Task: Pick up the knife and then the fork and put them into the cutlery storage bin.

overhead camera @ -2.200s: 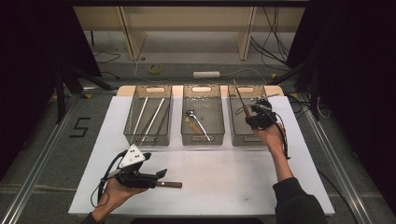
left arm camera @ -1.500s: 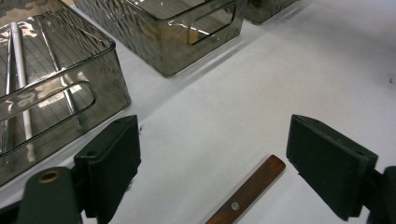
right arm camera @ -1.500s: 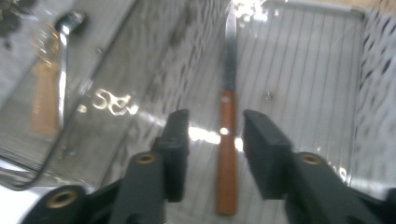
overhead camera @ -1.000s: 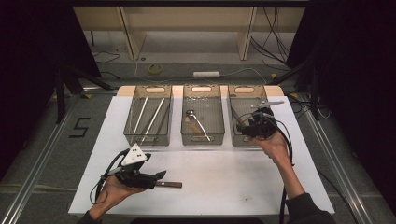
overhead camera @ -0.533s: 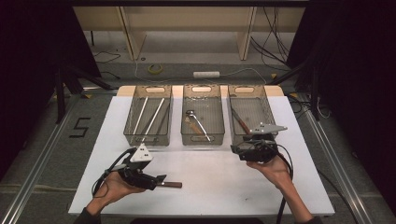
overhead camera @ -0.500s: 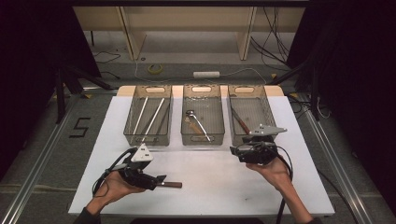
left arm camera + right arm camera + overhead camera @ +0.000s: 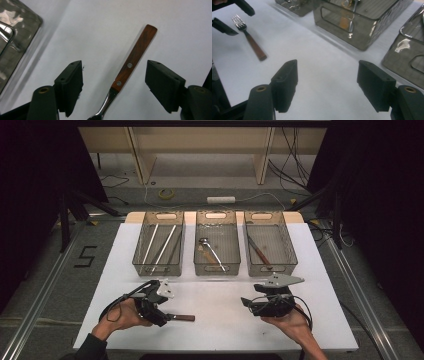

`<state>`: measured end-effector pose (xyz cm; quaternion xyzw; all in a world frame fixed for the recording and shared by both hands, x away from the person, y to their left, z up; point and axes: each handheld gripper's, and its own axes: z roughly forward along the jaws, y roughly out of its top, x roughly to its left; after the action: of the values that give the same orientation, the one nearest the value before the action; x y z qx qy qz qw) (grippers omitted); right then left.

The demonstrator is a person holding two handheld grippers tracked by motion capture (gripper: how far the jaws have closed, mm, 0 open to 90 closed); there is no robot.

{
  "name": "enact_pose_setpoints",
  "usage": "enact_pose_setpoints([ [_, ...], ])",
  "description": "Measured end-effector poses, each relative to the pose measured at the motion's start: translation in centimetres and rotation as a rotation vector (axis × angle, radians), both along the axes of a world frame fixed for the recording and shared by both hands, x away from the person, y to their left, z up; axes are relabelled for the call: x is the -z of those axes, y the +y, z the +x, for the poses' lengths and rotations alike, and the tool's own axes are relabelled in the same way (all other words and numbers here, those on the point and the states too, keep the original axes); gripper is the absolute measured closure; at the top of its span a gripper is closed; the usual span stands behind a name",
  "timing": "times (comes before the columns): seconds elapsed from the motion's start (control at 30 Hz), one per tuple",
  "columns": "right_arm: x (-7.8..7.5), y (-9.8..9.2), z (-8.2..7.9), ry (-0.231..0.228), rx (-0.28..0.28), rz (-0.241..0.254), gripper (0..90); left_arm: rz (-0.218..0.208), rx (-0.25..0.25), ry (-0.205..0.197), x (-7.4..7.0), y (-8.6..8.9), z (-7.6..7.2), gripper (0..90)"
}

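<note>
Use the white rectangular table cover (image 7: 320,265) as your landmark. Along its far edge you find three smoked transparent plastic bins in a row. The left bin (image 7: 159,265) holds pale thin sticks (image 7: 158,243) lying lengthwise. The middle bin (image 7: 216,266) holds a metal utensil with a round head (image 7: 210,249). The right bin (image 7: 271,263) holds one brown-handled utensil (image 7: 258,251), set diagonally. Left of the cover, a black numeral 5 (image 7: 85,256) marks the grey floor. Beyond the cover's far edge, a white power strip (image 7: 221,199) and a yellow tape roll (image 7: 166,194) lie on the floor.

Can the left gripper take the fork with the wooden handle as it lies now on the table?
Probably yes. The fork lies flat between the open jaws of the left gripper, which have just been closing and do not yet touch it; nothing blocks them.
</note>
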<state>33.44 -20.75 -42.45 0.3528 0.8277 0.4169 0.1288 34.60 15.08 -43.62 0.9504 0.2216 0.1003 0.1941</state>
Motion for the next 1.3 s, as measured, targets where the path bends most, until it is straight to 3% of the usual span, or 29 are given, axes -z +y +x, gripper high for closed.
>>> enact_pose_setpoints([
  [0.53,0.7,0.3,-1.7,0.009,-0.03,0.006,32.7,0.116,0.139,0.044,1.5,-1.2,0.3,48.0],
  [0.83,0.8,0.4,-1.8,0.017,-0.039,-0.001,32.8,0.144,0.179,0.069,1.7,-1.6,0.6,55.9],
  [1.3,0.6,0.4,-1.9,0.011,-0.048,0.004,33.3,0.173,0.186,0.112,2.5,-1.8,1.0,64.1],
])
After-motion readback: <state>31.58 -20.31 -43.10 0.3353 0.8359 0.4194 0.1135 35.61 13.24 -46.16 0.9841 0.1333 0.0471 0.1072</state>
